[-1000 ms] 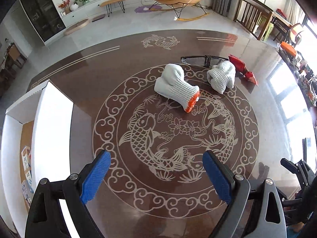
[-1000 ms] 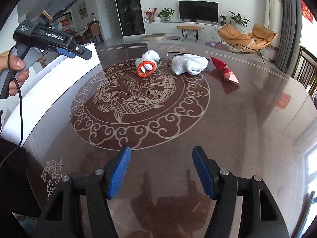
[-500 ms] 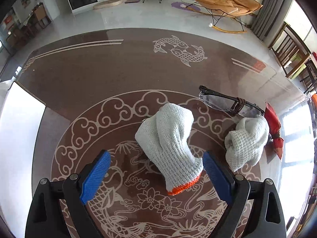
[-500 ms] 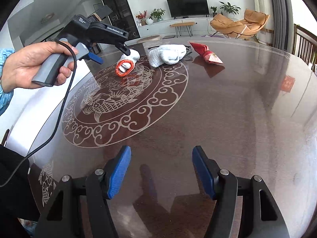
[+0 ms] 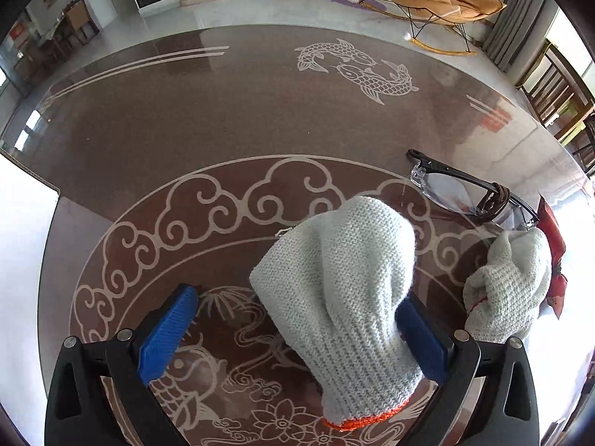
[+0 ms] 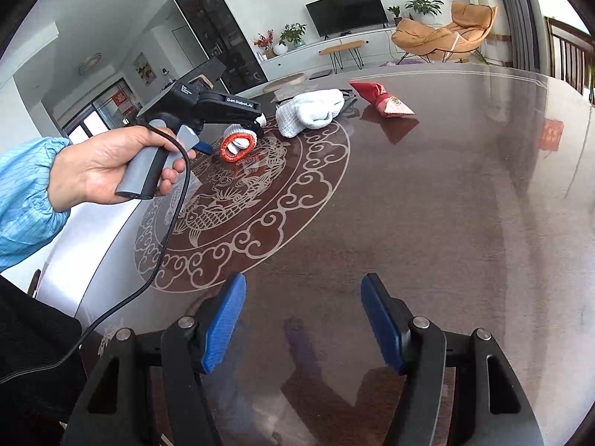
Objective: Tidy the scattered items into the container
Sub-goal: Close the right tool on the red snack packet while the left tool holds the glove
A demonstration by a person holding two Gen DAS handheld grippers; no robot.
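The white knitted work glove with the orange cuff [image 5: 342, 297] lies on the glossy brown table [image 5: 186, 119], in the lower centre of your left wrist view, cuff toward the camera. It sits between the blue ribbed pads of your left gripper [image 5: 297, 334]: the right pad is just beside or touching the knit, I cannot tell which, while the left pad [image 5: 167, 334] stands well clear of it. Those jaws have just been opening wider and are released, pressing on nothing.

To the right of the frame a second white knitted glove [image 5: 509, 293] lies crumpled, with the clear-lensed, black-framed safety glasses [image 5: 472, 193] above it and a red foil packet [image 5: 554, 245] at its far edge. Nothing lies over the nearer glove. The white wall of the container [image 5: 22, 241] fills the left edge.

In your right wrist view, your left hand [image 6: 111, 167], in a light blue sleeve [image 6: 26, 193], holds the grey handle in the upper left, the black tool reaching down over the orange cuff. Your right gripper [image 6: 303, 325] is at the bottom of that frame, jaws parted and empty over bare table, well apart from every item.
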